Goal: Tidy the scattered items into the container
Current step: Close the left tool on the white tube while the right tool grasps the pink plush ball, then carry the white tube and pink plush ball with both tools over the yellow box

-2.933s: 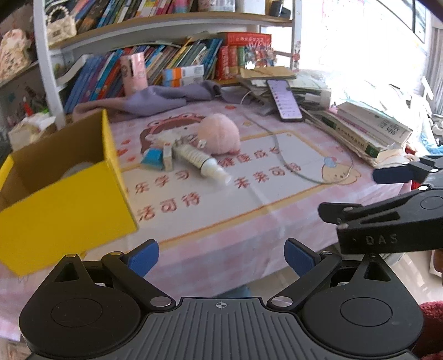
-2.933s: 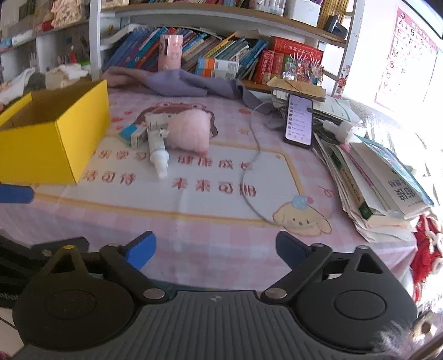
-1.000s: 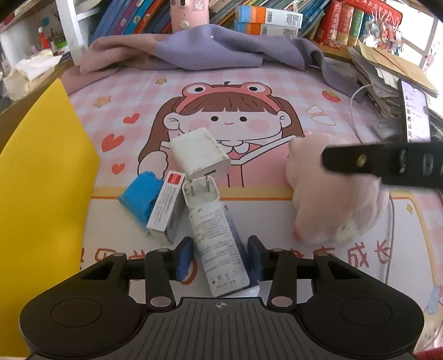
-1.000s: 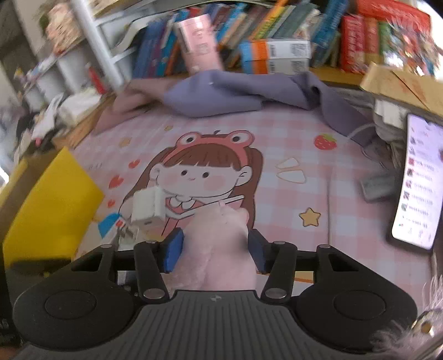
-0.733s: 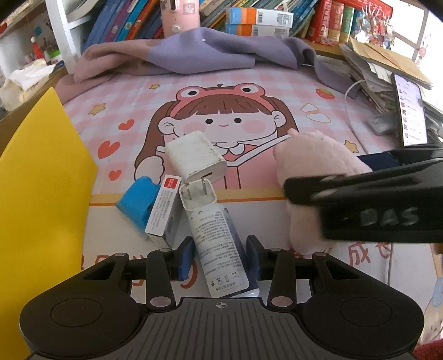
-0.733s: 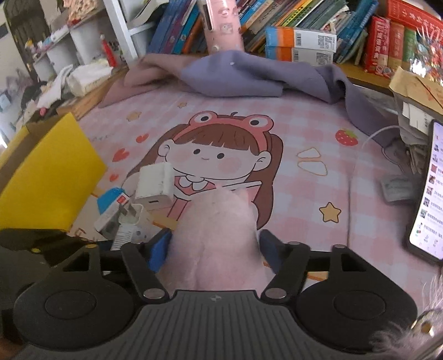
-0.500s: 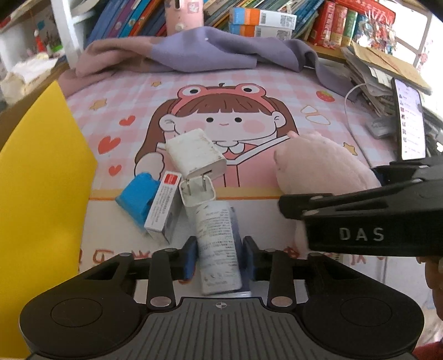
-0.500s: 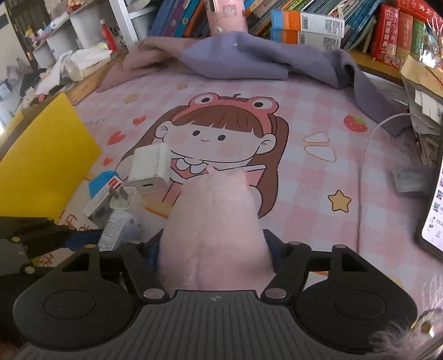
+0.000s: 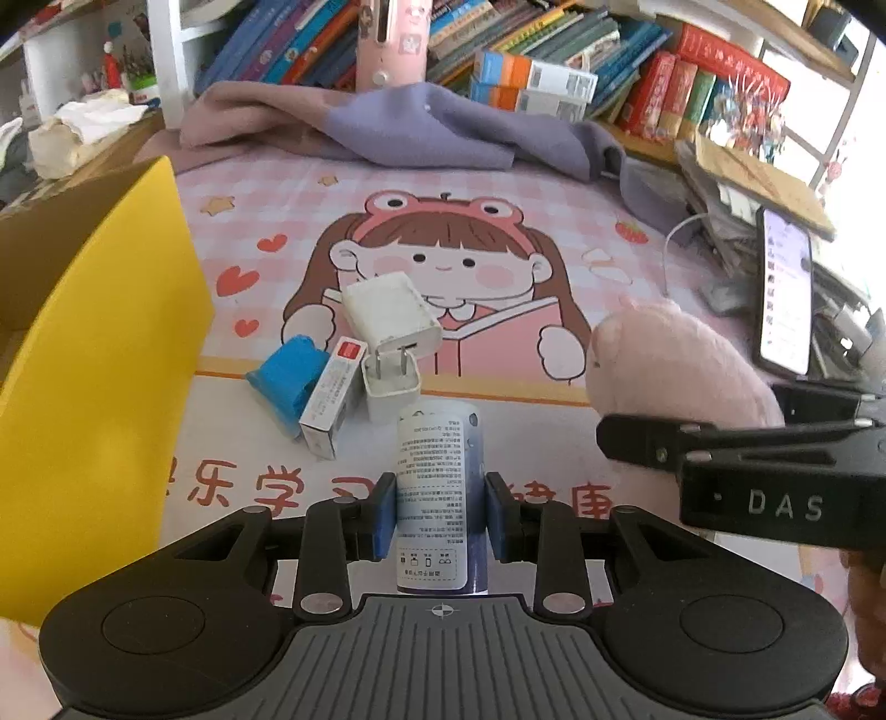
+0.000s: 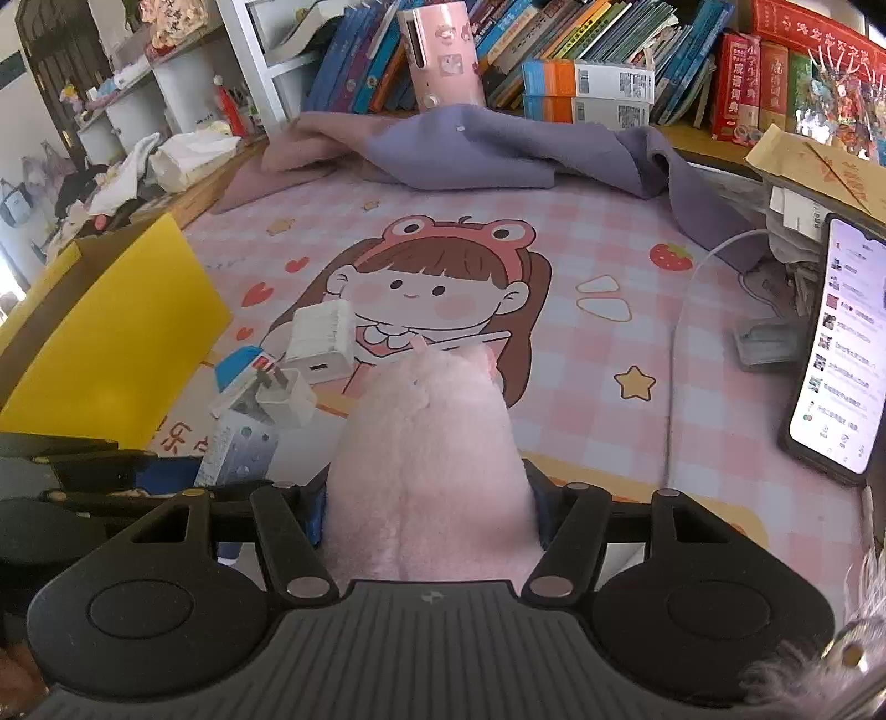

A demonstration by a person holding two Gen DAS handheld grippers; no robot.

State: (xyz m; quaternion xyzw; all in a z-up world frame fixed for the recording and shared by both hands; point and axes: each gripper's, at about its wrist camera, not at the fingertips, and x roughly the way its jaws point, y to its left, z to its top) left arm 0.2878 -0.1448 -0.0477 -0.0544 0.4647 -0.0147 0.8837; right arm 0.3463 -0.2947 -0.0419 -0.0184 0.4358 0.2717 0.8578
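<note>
Two chargers [image 9: 390,318], a small carton [image 9: 331,396] and blue roll [image 9: 288,374] crowd frame centre beside the yellow box [image 9: 105,354]. Left gripper [image 9: 440,512], previously wider, clamps the bottle [image 9: 437,487]; right gripper [image 10: 429,512], closing, hugs the pink plush [image 10: 429,443].

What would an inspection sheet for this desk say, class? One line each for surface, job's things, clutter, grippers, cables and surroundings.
Surface: pink checked cartoon mat.
Job's things: yellow box at left; white bottle; pink plush toy; white charger, small plug, small carton and blue item lie bunched together.
Clutter: purple cloth, phone, paper stack.
Grippers: left gripper shut on the bottle; right gripper closing, plush between its jaws.
Cables: white cable beside the phone.
Surroundings: bookshelf behind.
</note>
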